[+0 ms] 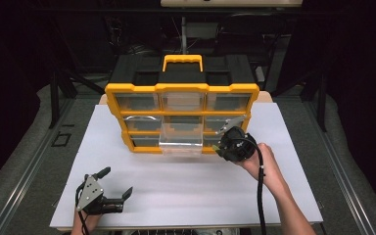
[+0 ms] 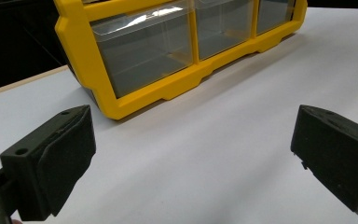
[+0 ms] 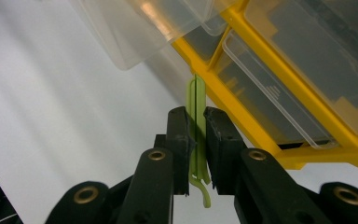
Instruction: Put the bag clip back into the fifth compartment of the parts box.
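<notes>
Left gripper [image 1: 116,182]: your jaws are spread wide, low over the white board [image 1: 186,196], nothing between them.
Right gripper [image 3: 196,140]: your jaws pinch a thin green clip [image 3: 196,100] edge-on, just before the organizer's lower right bins.
Drawer [image 1: 181,142]: clear, pulled out from the middle column.
Organizer [image 1: 181,88]: yellow frame, upright at the board's far edge.

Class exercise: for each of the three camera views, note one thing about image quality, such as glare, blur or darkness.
High view: dark surroundings, white board brightly lit, organizer fairly sharp. Left gripper view: glare streak on a clear drawer; near jaws soft. Right gripper view: pulled-out clear drawer blurred and washed out, thin green item between the jaws fairly sharp.
</notes>
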Demonstrator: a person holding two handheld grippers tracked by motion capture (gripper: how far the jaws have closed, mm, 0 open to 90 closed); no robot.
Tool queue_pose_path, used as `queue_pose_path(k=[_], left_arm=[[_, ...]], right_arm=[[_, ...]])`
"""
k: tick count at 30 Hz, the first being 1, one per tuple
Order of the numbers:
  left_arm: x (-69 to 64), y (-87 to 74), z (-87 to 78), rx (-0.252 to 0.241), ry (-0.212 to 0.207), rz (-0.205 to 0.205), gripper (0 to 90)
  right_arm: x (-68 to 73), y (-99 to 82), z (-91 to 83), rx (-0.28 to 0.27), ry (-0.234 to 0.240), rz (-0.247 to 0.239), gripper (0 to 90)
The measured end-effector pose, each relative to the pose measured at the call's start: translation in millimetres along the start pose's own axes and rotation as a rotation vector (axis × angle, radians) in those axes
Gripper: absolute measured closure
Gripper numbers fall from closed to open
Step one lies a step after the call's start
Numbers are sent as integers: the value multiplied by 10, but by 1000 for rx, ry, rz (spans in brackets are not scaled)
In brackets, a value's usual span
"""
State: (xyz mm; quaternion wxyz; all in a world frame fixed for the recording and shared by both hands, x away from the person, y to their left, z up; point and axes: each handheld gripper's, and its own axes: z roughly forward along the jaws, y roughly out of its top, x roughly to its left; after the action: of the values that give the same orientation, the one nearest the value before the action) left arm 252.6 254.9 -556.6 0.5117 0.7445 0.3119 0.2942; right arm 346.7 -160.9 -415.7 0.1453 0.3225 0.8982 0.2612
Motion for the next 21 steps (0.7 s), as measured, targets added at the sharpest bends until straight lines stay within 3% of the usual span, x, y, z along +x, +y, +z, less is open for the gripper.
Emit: queue_pose_path(k=[21], left_arm=[[1, -1, 3, 1, -1, -2, 0]], right_arm=[[-27, 155, -131, 11, -2, -25, 803]])
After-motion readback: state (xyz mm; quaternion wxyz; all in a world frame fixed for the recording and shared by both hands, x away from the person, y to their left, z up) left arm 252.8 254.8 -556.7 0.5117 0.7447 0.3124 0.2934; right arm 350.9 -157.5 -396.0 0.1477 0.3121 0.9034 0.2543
